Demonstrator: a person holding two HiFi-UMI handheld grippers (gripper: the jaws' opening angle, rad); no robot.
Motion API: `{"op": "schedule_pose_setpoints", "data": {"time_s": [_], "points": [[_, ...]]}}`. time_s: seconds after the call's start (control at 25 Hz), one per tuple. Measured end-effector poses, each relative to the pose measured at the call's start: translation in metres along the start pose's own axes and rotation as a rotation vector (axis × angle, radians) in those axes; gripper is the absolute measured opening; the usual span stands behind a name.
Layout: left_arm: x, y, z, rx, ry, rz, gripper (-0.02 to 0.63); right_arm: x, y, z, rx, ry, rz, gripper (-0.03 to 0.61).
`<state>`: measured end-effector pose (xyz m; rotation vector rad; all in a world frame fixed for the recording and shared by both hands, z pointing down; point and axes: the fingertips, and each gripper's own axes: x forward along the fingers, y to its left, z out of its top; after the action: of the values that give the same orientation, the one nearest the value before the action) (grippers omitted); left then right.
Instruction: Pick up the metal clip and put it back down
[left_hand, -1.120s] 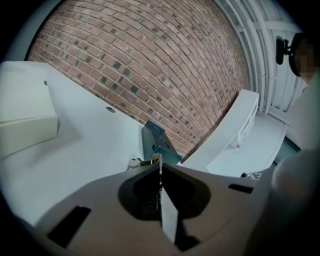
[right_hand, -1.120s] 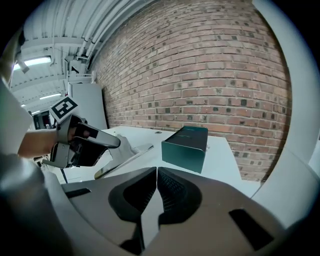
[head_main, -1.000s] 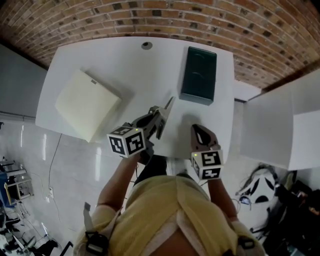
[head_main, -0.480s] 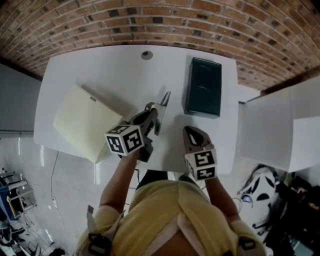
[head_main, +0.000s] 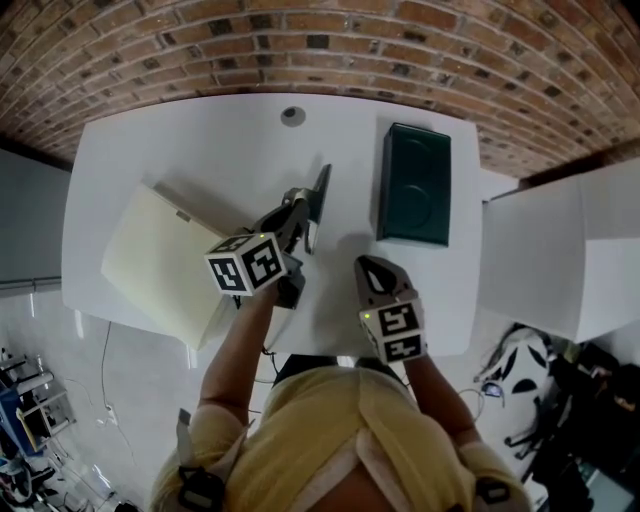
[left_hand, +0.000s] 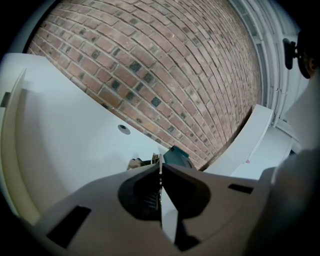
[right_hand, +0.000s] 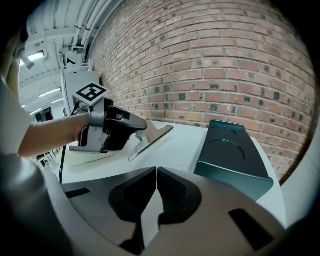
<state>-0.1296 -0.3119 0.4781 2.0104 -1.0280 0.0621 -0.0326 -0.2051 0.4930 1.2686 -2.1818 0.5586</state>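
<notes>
The metal clip (head_main: 319, 189) is a long, flat, shiny strip, and my left gripper (head_main: 301, 214) is shut on its near end. It points away from me, tilted over the white table (head_main: 200, 150). In the left gripper view the clip (left_hand: 160, 169) shows only as a thin bright edge pinched between the closed jaws. From the right gripper view, the clip (right_hand: 151, 140) slants out of the left gripper (right_hand: 140, 128) above the tabletop. My right gripper (head_main: 371, 271) is shut with nothing in it, near the table's front edge to the right of the clip.
A dark green box (head_main: 415, 185) with two round recesses lies right of the clip, also in the right gripper view (right_hand: 232, 155). A cream flat box (head_main: 160, 255) lies at the left. A round grommet (head_main: 292, 115) sits near the far edge. A white cabinet (head_main: 560, 250) stands right.
My left gripper has carried the clip farther across the table toward the grommet, and the clip now points more straight away. The right gripper has edged forward and left.
</notes>
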Motion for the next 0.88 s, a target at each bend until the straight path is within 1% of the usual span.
{"op": "schedule_pose_setpoints", "data": {"time_s": [0.44,0.68,0.88], "points": [[0.031,0.031,0.046,-0.023,-0.042,0.019,0.005,0.028,0.011,0.002,-0.006,0.017,0.002,0.005],[0.044,0.057,0.072,-0.041,-0.077,0.055,0.005,0.033,0.015,-0.004,0.004,0.045,-0.006,0.005],[0.051,0.077,0.083,-0.076,-0.104,0.089,0.005,0.034,0.016,-0.010,0.016,0.054,-0.008,0.005]]}}
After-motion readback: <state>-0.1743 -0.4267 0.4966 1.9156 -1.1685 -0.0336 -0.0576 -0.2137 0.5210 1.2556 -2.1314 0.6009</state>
